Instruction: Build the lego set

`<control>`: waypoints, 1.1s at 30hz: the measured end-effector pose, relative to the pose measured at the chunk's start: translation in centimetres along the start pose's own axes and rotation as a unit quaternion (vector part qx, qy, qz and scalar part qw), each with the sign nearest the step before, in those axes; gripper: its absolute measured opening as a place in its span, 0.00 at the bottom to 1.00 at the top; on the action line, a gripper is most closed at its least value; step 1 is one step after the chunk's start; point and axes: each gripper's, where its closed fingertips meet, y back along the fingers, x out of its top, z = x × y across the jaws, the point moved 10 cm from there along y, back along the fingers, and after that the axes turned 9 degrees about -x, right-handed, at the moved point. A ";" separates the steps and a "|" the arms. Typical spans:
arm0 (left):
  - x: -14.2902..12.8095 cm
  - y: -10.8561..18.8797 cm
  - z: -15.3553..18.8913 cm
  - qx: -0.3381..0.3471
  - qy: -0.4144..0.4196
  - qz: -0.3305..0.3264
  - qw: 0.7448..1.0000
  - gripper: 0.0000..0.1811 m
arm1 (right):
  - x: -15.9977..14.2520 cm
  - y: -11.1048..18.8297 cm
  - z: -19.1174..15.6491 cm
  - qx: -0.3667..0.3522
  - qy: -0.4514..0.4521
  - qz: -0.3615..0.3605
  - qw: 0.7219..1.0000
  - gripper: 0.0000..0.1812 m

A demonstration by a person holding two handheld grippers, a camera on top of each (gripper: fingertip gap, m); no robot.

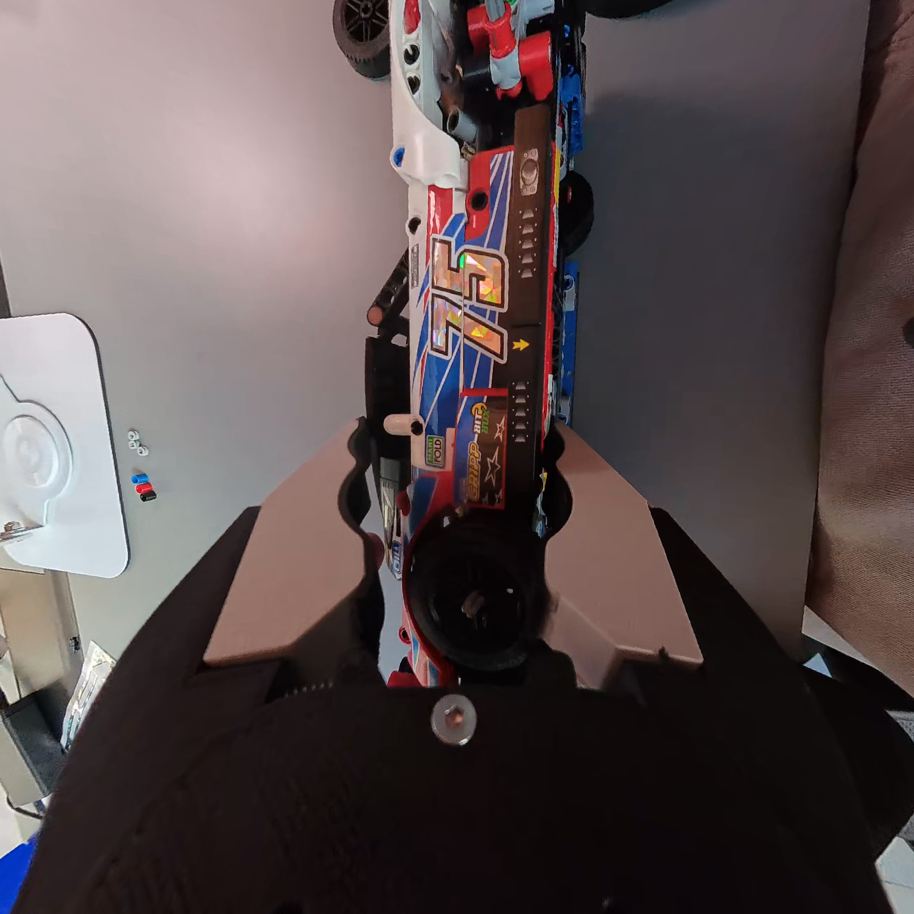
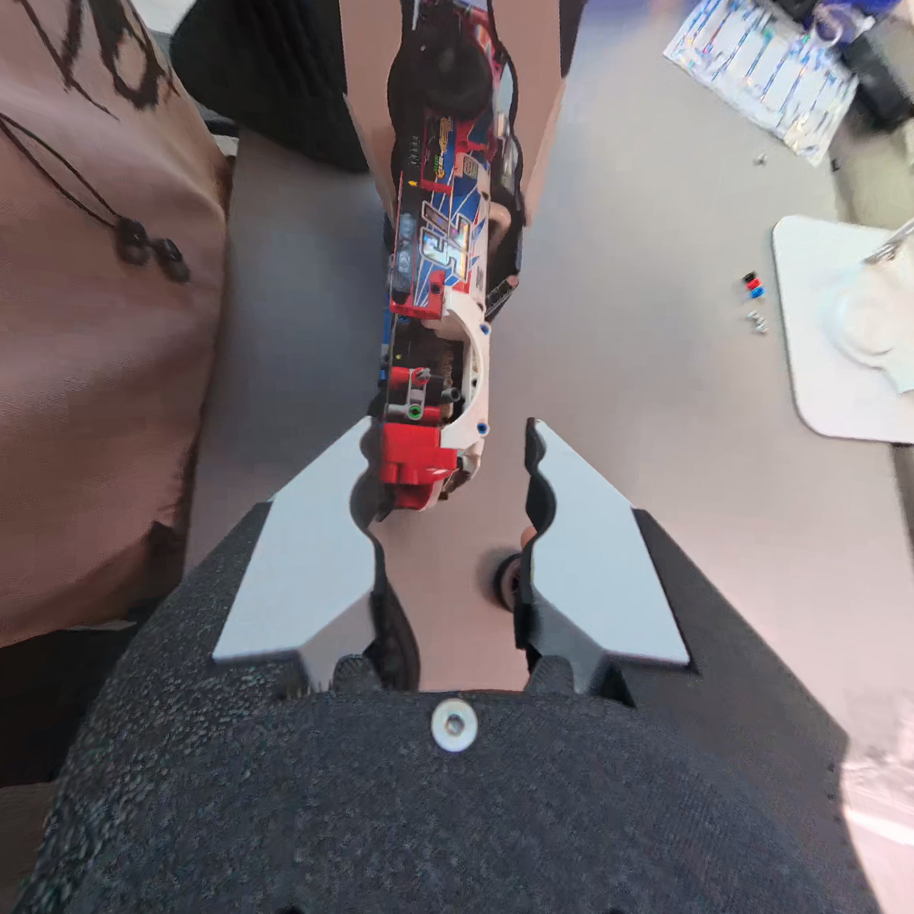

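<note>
The lego race car [image 1: 475,297], red, white and blue with a shiny number sticker, lies on its side. My left gripper [image 1: 455,475] is shut on the car's rear end, its jaws around the body by a black wheel [image 1: 475,603]. In the right wrist view the car [image 2: 440,277] stretches away from me, held at the far end by the left gripper. My right gripper [image 2: 447,465] is open, its jaws on either side of the car's red front end [image 2: 415,460], the left finger next to it. A loose black wheel [image 2: 504,578] lies on the table between my right fingers.
Small loose pins, blue, red and black [image 1: 143,487] [image 2: 753,286], and pale bits [image 1: 137,442] lie by a white tray [image 1: 64,445] [image 2: 850,326]. A sticker sheet [image 2: 761,74] lies far right. A person's brown garment [image 2: 99,297] [image 1: 865,346] borders the grey table [image 1: 198,198].
</note>
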 end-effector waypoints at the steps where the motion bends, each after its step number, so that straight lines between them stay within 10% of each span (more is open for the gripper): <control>1: 0.0 0.0 0.3 0.009 -0.003 0.000 1.000 0.38 | -0.6 0.1 -0.1 0.018 -0.023 -0.015 0.999 0.39; 11: -0.4 0.2 2.4 0.138 -0.047 -0.021 0.989 0.38 | -2.3 -4.4 -2.9 -0.080 0.056 -0.024 0.995 0.28; 18: -1.9 0.9 -0.4 0.017 0.025 0.005 1.000 0.55 | -3.2 -5.1 -0.8 -0.055 0.035 -0.006 0.998 0.28; 33: -1.5 -0.5 -2.8 0.008 0.042 0.002 0.999 0.42 | -3.4 -3.4 1.3 -0.065 -0.007 0.008 0.998 0.31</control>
